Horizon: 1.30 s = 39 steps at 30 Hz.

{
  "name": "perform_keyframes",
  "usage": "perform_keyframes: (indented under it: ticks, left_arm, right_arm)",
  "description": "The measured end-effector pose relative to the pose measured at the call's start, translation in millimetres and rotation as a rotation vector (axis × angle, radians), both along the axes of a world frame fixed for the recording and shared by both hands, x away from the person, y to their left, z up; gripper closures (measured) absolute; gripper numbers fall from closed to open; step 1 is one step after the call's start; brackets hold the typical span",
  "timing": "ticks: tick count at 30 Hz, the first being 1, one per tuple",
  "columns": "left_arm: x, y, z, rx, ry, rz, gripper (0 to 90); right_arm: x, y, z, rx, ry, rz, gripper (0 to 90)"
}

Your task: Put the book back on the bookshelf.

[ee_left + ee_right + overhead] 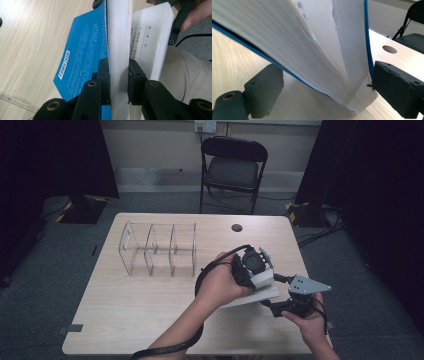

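Standing at the left of your pale wooden bench [150,305] is a clear plastic three-bay organiser [157,249]. Right of it, your left claw [118,75] is clamped on a thick block of pages of the blue-covered paperback book [82,52], fanned open near the bench's right front. Your right claw [324,92] sits wide open, straddling the book's lower edge without gripping.

Left gripper [260,272] clamped, right gripper [280,292] spread.
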State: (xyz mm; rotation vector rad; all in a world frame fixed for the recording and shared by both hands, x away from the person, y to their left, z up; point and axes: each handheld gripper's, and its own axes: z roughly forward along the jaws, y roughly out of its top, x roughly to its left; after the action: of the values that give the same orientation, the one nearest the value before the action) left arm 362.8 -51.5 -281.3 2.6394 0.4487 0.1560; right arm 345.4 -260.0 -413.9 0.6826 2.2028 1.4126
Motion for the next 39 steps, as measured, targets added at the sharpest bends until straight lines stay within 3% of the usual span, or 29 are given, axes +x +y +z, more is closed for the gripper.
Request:
perform_keyframes:
  ticks: [5, 14, 19, 24, 27, 28, 29, 30, 33, 34, 35, 36, 37, 38, 39]
  left_arm:
    - [1.3, -1.5, 1.5, 0.005, -0.004, 0.003, 75.6]
    - [2.6, -3.0, 3.3, 0.012, 0.004, -0.010, 75.7]
    - [8.2, -1.0, 9.3, 0.018, 0.017, -0.037, 75.7]
    - [11.8, 1.7, 8.7, -0.001, 0.030, -0.049, 75.6]
    - [10.5, 0.0, 7.4, 0.004, 0.039, -0.053, 75.5]
    - [9.5, -1.2, 7.2, 0.008, 0.019, -0.082, 75.3]
    - [9.5, -1.2, 7.2, 0.008, 0.019, -0.082, 74.4]
    - [8.8, -0.3, 7.4, -0.015, -0.013, -0.107, 72.3]
    - [9.0, 1.5, 7.0, -0.034, -0.028, -0.107, 69.8]
    - [9.6, 5.7, 6.6, -0.054, -0.075, -0.091, 55.6]
    - [10.3, 8.7, 7.1, -0.080, -0.066, -0.081, 48.9]
    - [10.3, 8.7, 7.1, -0.080, -0.066, -0.081, 47.2]
    - [10.1, 11.9, 8.2, -0.105, -0.073, -0.077, 47.2]
    - [9.4, 14.4, 10.1, -0.121, -0.082, -0.068, 41.3]
    - [9.4, 17.9, 13.8, -0.154, -0.066, -0.044, 41.3]
  right_arm:
    - [1.2, -5.7, 0.9, 0.012, -0.002, -0.006, 10.3]
    - [7.5, -4.3, 6.1, -0.021, -0.018, 0.023, 10.2]
    - [14.3, 4.5, 12.8, -0.066, -0.034, 0.098, 9.9]
    - [22.7, 6.7, 11.2, -0.041, -0.012, 0.156, 10.5]
    - [24.0, 11.3, 11.3, -0.058, -0.017, 0.205, 12.8]
    - [22.1, 16.6, 12.3, -0.089, -0.036, 0.288, 34.4]
    - [22.1, 16.6, 12.3, -0.089, -0.036, 0.288, 34.4]
    - [19.0, 19.6, 12.8, -0.092, -0.048, 0.319, 48.5]
    - [17.6, 19.2, 12.5, -0.087, -0.051, 0.328, 51.7]
    - [17.6, 18.3, 11.7, -0.081, -0.047, 0.330, 52.1]
    - [17.2, 18.1, 11.1, -0.079, -0.045, 0.331, 52.2]
    - [17.2, 18.1, 11.1, -0.079, -0.045, 0.331, 52.2]
    - [17.2, 17.8, 10.9, -0.077, -0.038, 0.332, 52.2]
    - [18.3, 17.2, 10.9, -0.065, -0.029, 0.327, 52.3]
    - [18.3, 17.2, 10.9, -0.065, -0.029, 0.327, 52.3]
